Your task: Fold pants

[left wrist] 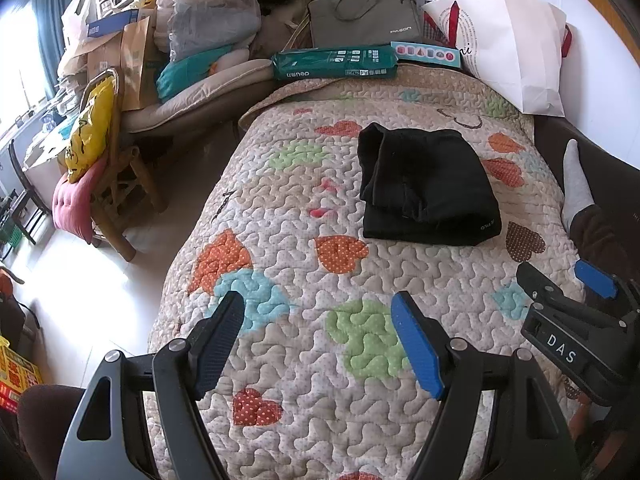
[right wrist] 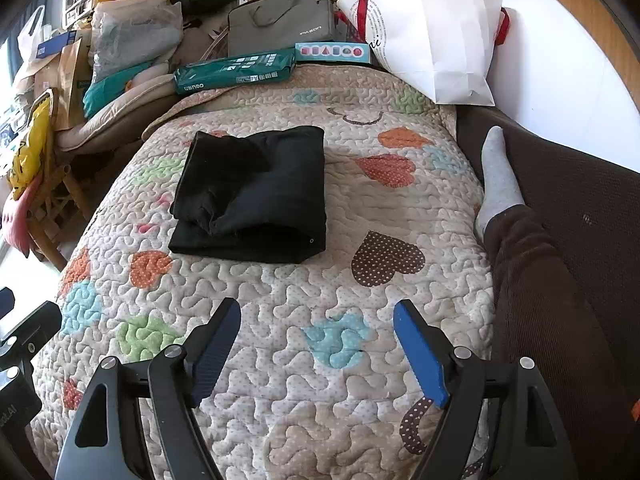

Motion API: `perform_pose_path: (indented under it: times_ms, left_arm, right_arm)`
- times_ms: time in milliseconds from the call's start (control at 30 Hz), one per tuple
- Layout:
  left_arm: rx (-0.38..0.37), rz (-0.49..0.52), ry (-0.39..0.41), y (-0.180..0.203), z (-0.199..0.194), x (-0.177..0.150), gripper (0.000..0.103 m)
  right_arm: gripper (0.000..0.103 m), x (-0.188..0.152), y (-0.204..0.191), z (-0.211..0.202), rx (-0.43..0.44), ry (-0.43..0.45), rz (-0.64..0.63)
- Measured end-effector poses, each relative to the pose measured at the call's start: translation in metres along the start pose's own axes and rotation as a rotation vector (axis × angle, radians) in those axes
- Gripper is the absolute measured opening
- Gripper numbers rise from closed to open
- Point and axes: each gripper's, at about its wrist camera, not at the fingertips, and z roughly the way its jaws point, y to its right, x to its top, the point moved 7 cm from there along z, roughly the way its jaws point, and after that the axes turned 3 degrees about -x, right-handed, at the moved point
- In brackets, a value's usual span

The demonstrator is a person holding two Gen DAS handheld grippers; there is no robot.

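Black pants (left wrist: 428,186) lie folded into a compact rectangle on the heart-patterned quilt (left wrist: 304,264); they also show in the right wrist view (right wrist: 256,196). My left gripper (left wrist: 320,320) is open and empty, held above the quilt well short of the pants. My right gripper (right wrist: 318,326) is open and empty too, also short of the pants. In the left wrist view the right gripper (left wrist: 560,284) shows at the right edge.
A person's leg in brown trousers with a grey sock (right wrist: 498,180) lies along the quilt's right side. A white paper bag (right wrist: 432,36), a green package (right wrist: 236,72) and a grey laptop bag (right wrist: 280,24) line the far end. Piled clutter and a wooden chair (left wrist: 120,184) stand left.
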Motion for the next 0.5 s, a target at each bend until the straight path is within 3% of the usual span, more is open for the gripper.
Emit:
perform_pose_path:
  times_ms: [233,500]
  left_arm:
    - [0.005,-0.011,0.03,-0.002,-0.002,0.0,0.075]
    - [0.063,0.022,0.13,-0.001,-0.016,0.007,0.08]
  right_arm:
    - [0.084,0.0,-0.002,-0.003,-0.01,0.011,-0.013]
    - [0.084,0.0,-0.001,-0.003,-0.011,0.012,-0.004]
